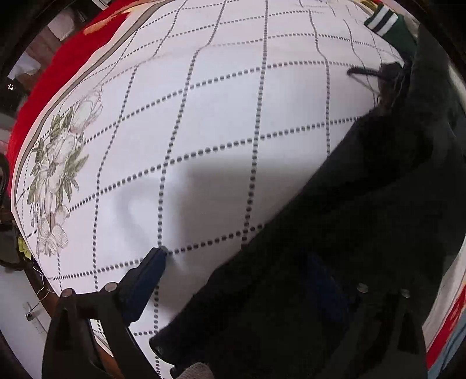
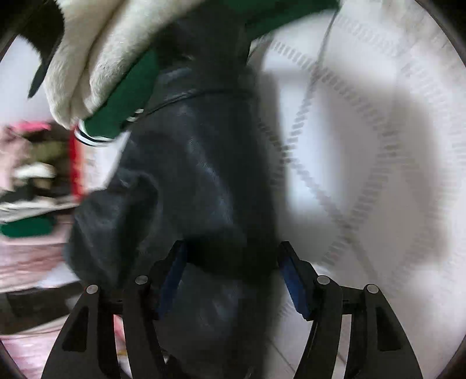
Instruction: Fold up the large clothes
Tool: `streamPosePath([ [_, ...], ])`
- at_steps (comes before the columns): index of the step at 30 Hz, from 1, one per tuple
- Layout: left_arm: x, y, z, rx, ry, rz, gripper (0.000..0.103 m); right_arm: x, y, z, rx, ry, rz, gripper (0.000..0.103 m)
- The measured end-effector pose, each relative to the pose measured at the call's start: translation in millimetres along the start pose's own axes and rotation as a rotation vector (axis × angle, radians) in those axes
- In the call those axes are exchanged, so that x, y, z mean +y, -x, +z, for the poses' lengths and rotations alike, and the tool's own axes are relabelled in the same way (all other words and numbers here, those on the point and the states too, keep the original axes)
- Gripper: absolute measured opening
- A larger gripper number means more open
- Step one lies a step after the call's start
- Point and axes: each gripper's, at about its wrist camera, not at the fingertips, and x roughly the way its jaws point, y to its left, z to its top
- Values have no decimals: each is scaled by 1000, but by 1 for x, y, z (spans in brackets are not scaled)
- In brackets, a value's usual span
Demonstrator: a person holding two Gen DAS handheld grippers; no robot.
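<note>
A large black garment (image 1: 364, 218) lies on the white, dot-gridded tablecloth (image 1: 233, 102) and covers the right side of the left wrist view. Its green sleeve with a striped cuff (image 1: 384, 20) shows at the far right. My left gripper (image 1: 237, 253) points down at the garment's edge, open wide. One blue-padded finger (image 1: 151, 268) rests over bare cloth, and the other is dim against the black fabric. In the blurred right wrist view the dark garment (image 2: 189, 175) hangs between the pads of my right gripper (image 2: 231, 259), which stand apart. A green sleeve (image 2: 125, 96) and white fleece (image 2: 87, 58) bunch above it.
A red cloth (image 1: 43, 102) borders the tablecloth on the left, beside a printed flower (image 1: 55, 175). A dark drawstring (image 1: 364, 71) trails from the garment. Blurred pink and green clutter (image 2: 29, 227) lies beyond the table's edge on the left of the right wrist view.
</note>
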Motion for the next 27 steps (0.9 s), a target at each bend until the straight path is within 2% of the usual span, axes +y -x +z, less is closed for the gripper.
streamPosePath([
  [1,1,4,1,-6,0,8,101,0,-2,1,-23,11,19,75],
  [2,3,9,2,-11,0,20,101,5,-1,-1,-53,39,12,70],
  [3,5,15,1,-18,2,28,101,7,1,-4,-66,57,3,45],
  [4,9,24,-1,-25,9,35,101,8,7,-10,-76,63,-2,38],
  [6,19,42,-7,-37,30,41,101,-5,28,-23,-100,-13,53,21],
  [8,33,63,-18,-50,65,36,101,-23,51,-41,-119,-100,63,19],
  [10,45,79,-31,-54,100,28,101,-47,82,-72,-147,-168,-10,19],
  [13,57,90,-49,-38,157,-11,100,-85,113,-115,-92,-242,-151,25],
  [15,56,85,-61,-24,187,-61,100,-105,126,-136,-22,-234,-251,37],
  [16,53,81,-61,-11,197,-82,100,-113,131,-142,-2,-232,-271,37],
  [18,48,74,-59,8,223,-119,100,-119,142,-151,19,-200,-298,48],
  [21,41,63,-47,-10,229,-141,98,-102,162,-153,4,-81,-360,49],
  [23,26,53,-29,-30,180,-133,95,-84,171,-150,-19,-18,-364,49],
  [24,22,53,-26,-46,164,-123,62,-77,173,-147,-29,0,-367,49],
  [25,17,51,-22,-63,144,-112,36,-67,176,-143,-46,25,-365,49],
  [26,10,49,-19,-57,121,-120,18,-59,176,-139,-60,43,-361,49],
  [27,3,54,-18,-87,99,-61,2,-49,175,-135,-67,57,-363,49],
])
